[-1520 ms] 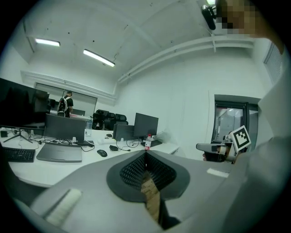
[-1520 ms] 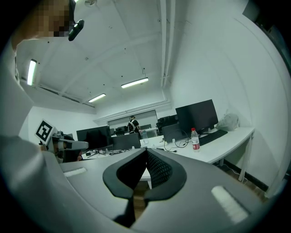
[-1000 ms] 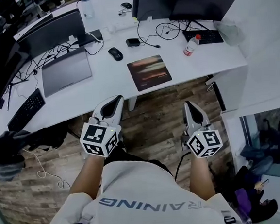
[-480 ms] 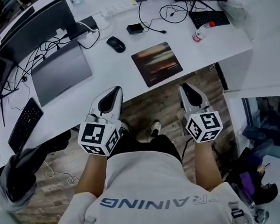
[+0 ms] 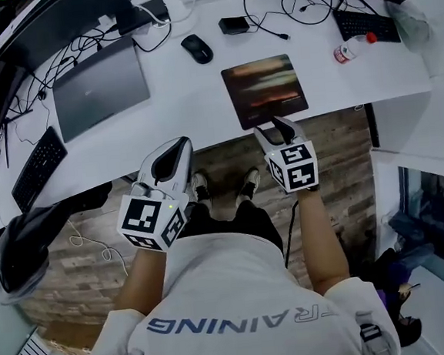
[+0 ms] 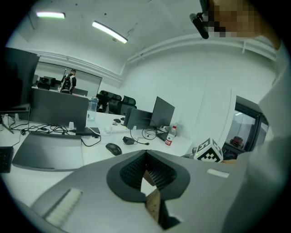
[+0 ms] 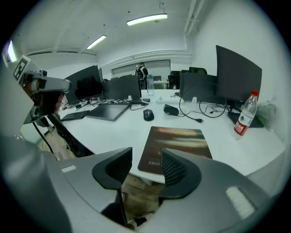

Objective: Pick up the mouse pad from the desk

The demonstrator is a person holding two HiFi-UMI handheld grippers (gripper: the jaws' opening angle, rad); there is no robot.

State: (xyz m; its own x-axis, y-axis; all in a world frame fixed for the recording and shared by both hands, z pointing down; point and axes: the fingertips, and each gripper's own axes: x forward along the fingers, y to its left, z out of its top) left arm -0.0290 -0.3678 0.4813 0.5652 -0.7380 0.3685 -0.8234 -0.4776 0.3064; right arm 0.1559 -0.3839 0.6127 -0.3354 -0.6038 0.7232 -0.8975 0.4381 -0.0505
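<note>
The mouse pad [image 5: 265,90], dark with a blurred brown and pale print, lies flat near the front edge of the white desk [image 5: 193,113]. In the right gripper view the mouse pad [image 7: 177,144] sits just ahead of the jaws. My right gripper [image 5: 277,127] hovers at the pad's near edge, and its jaws are opening. Nothing is between the right gripper's [image 7: 144,159] pads. My left gripper [image 5: 177,146] hangs off the desk's front edge, left of the pad. The left gripper [image 6: 146,159] is shut and empty.
A black mouse [image 5: 197,48] and a small black box [image 5: 233,25] lie behind the pad. A closed grey laptop [image 5: 99,84] and a keyboard [image 5: 39,167] are at the left. A water bottle [image 5: 354,48] lies at the right, with cables and monitors along the back.
My right gripper has moved forward and down to the pad's near edge, and its jaws have parted. My left gripper has shifted a little toward the desk.
</note>
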